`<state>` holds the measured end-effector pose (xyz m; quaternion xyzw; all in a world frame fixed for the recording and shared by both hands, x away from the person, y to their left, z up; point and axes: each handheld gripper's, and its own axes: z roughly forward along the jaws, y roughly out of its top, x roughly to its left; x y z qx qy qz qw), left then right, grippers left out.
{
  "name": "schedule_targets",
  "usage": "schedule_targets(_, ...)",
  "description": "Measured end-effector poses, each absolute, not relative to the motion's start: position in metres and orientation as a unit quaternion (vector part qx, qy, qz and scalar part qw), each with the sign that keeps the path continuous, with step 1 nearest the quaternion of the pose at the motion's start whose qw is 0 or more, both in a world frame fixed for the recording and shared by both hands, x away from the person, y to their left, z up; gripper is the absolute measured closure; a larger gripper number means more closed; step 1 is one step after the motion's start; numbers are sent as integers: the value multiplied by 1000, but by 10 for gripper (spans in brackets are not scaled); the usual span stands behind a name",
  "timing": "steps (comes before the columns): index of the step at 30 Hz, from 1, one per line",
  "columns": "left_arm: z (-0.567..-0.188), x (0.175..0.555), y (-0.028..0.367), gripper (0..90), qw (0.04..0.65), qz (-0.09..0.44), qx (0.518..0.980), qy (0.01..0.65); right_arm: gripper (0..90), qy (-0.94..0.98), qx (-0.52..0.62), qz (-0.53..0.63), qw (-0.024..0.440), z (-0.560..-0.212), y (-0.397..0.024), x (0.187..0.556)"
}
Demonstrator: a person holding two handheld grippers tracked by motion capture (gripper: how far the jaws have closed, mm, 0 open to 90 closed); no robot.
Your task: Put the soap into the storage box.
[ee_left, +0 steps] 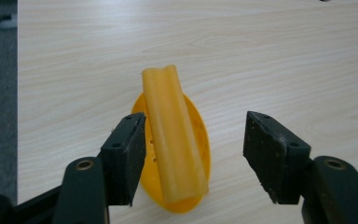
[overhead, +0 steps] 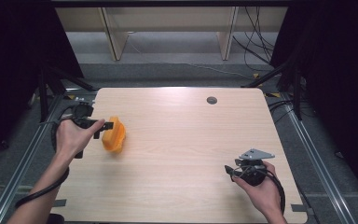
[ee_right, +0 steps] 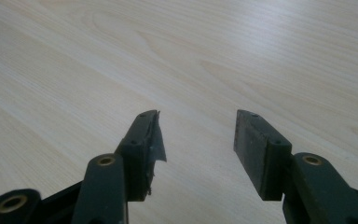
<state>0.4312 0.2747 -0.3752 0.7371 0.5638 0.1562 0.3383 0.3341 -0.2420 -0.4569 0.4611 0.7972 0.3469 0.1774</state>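
1. In the high view, a light wooden table [overhead: 182, 154] is seen from above, with a small dark round grommet [overhead: 211, 100] set into it near the far edge. An orange plastic scoop [overhead: 113, 135] lies on the table near its left edge. The left gripper [overhead: 108, 125] is held level in the person's left hand [overhead: 73, 136], with its black tips reaching the near-left side of the scoop. The right gripper [overhead: 228, 170] is held in the right hand [overhead: 257, 191] near the table's front right corner, well apart from the scoop, and a grey three-cornered plate [overhead: 256, 154] is carried on top of it.

2. In the left gripper view, the scoop [ee_left: 175, 154] is seen lying on the wood, its trough-shaped handle pointing away over the rounded bowl. The left gripper [ee_left: 193, 156] is spread wide: the scoop lies between the jaws, a gap is seen at the right pad, and the left pad stands just beside the bowl's rim. No grip is made on it.

3. In the right gripper view, the right gripper [ee_right: 196, 149] is seen parted over bare wood grain, with nothing between the jaws. A torn flap of dark padding is seen hanging from the left pad [ee_right: 156, 140].
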Motion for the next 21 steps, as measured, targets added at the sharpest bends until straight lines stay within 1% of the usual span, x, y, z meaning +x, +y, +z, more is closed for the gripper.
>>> schedule_targets(2, -379, 419, 284, 350, 347, 151, 745, 550, 504, 796, 468, 341, 174, -456, -242, 333)
schedule_targets(4, -389, 405, 296, 343, 346, 144, 755, 538, 504, 796, 468, 341, 175, -456, -242, 333)
schedule_targets(5, -396, 398, 301, 335, 345, 143, 759, 533, 503, 792, 478, 340, 167, -456, -240, 331)
schedule_targets(9, -424, 375, 321, 330, 326, 132, 764, 541, 502, 795, 471, 340, 174, -456, -242, 333)
schedule_targets(10, -439, 366, 328, 327, 326, 123, 762, 546, 501, 795, 471, 340, 175, -456, -241, 333)
schedule_targets(11, -439, 366, 328, 324, 326, 123, 762, 546, 501, 795, 471, 340, 175, -456, -241, 333)
schedule_targets(14, -461, 350, 334, 324, 342, 114, 749, 556, 501, 797, 469, 339, 175, -456, -241, 333)
schedule_targets(15, -465, 345, 336, 311, 331, 103, 755, 556, 501, 800, 459, 341, 182, -457, -242, 333)
schedule_targets(16, -467, 343, 336, 311, 332, 105, 754, 557, 501, 800, 459, 341, 182, -457, -242, 333)
schedule_targets(17, -470, 339, 337, 302, 327, 119, 757, 553, 501, 798, 462, 344, 179, -456, -241, 333)
schedule_targets(19, -473, 338, 336, 294, 315, 117, 765, 549, 501, 799, 460, 342, 181, -456, -241, 333)
schedule_targets(21, -472, 339, 337, 292, 316, 117, 767, 546, 501, 805, 441, 351, 184, -458, -242, 335)
